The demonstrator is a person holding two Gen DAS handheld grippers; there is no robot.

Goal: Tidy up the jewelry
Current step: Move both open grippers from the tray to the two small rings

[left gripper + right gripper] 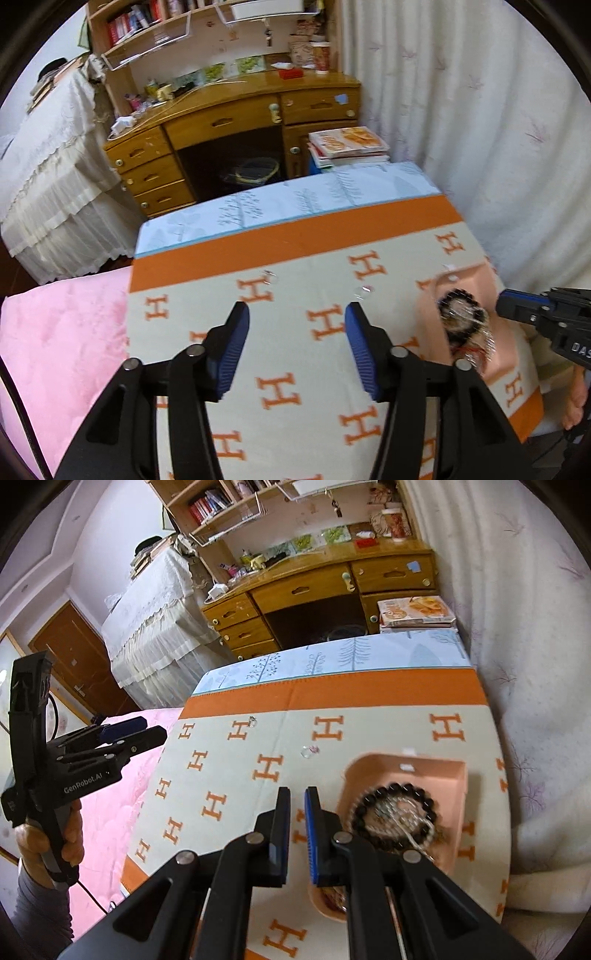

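A pink tray (448, 775) sits on the H-patterned cloth (221, 775) at the right. It holds a black bead bracelet (391, 816) and silver chains; it also shows in the left wrist view (461, 317). Two small clear earrings lie loose on the cloth, one (309, 751) near the tray, one (252, 722) further left; both show in the left wrist view (364, 291) (269, 275). My left gripper (297, 332) is open and empty above the cloth. My right gripper (297, 812) is nearly shut with a narrow gap, holding nothing, just left of the tray.
A wooden desk (229, 122) with drawers stands beyond the table's far edge. Books (347, 144) are stacked beside it. A white curtain (480, 110) hangs at the right. A pink bedcover (62, 332) lies left of the table.
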